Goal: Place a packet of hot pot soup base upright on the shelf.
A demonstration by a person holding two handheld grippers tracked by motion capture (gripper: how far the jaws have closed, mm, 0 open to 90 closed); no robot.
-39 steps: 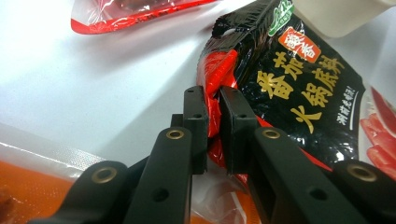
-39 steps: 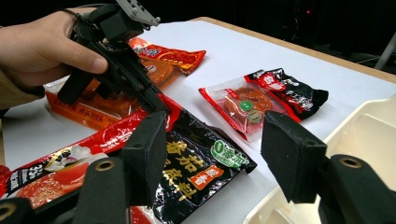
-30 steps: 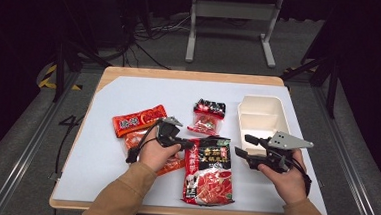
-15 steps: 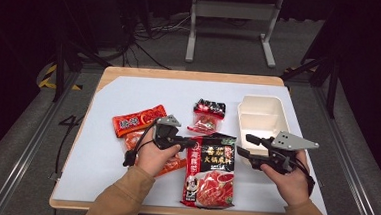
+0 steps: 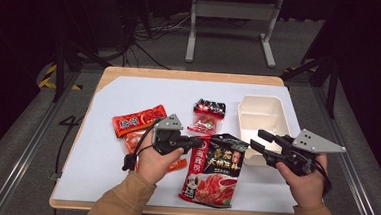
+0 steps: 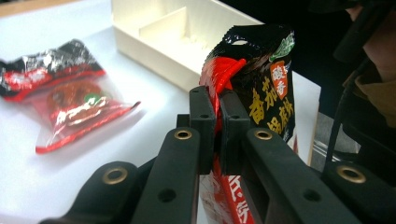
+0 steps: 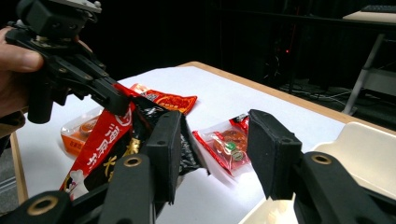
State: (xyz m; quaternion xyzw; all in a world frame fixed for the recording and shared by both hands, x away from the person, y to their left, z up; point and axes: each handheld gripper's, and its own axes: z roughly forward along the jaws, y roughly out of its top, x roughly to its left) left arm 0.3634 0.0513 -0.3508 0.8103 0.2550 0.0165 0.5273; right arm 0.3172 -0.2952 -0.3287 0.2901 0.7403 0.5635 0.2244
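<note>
A: Which step is this?

B: Lifting the large black sauce pouch. The left gripper has its jaws clamped on the pouch's top left corner, bottom edge low over the surface.

A: And the right gripper?

B: Jaws apart, just been closing (nothing pressed yet), pouch edge beside the left jaw. Next, I'd judge: pinch that corner.
</note>
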